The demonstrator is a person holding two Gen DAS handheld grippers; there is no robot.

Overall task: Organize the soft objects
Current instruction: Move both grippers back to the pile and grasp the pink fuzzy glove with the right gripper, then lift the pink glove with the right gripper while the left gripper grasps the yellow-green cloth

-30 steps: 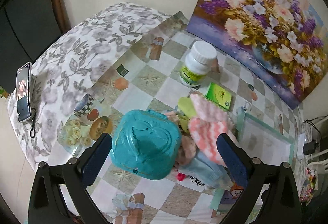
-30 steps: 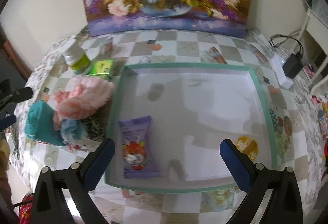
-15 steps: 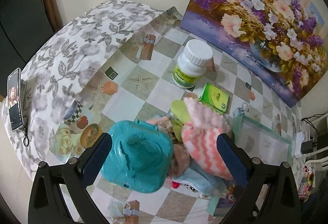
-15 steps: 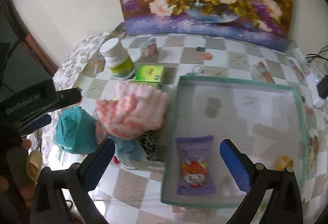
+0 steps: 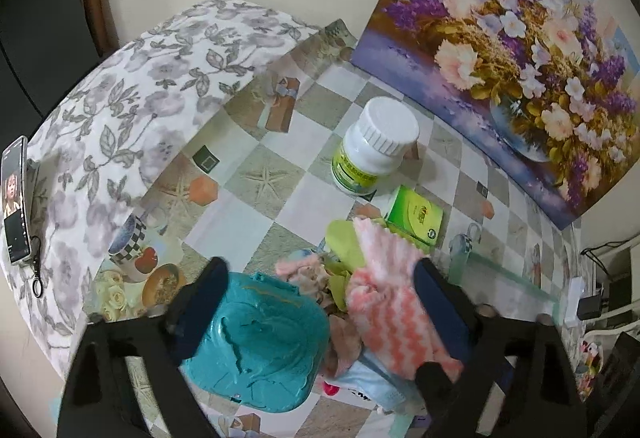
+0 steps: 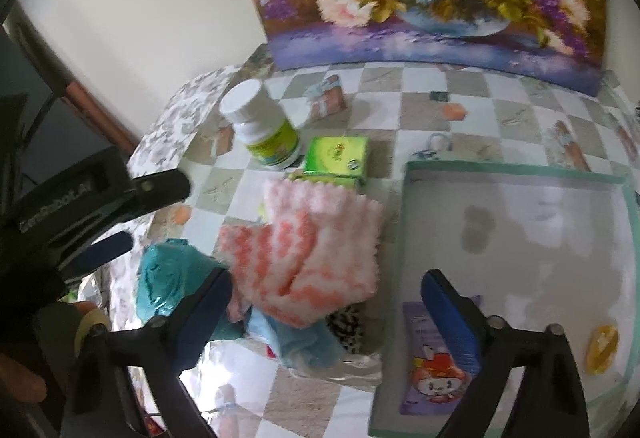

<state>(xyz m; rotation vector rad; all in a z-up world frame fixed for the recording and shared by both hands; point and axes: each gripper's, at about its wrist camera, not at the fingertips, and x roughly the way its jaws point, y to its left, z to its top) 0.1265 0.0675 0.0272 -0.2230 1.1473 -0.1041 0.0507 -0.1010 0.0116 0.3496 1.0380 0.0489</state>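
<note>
A pile of soft cloths lies on the checked tablecloth: a pink-and-white zigzag cloth on top, a yellow-green cloth behind it and a light blue cloth underneath. A teal lidded box sits against the pile's left side. My left gripper spans the box and the pile, jaws closing, pads not visibly pressing. My right gripper hovers over the pink cloth, jaws closing, holding nothing. The left gripper's blue-padded finger shows at the left of the right wrist view.
A green-rimmed white tray right of the pile holds a purple snack packet and a small yellow item. Behind the pile stand a white bottle and a green box. A flower painting leans on the wall. A phone lies far left.
My right gripper swung left from over the tray to over the cloth pile. The left gripper moved forward over the teal box. Both pairs of jaws narrowed a little.
</note>
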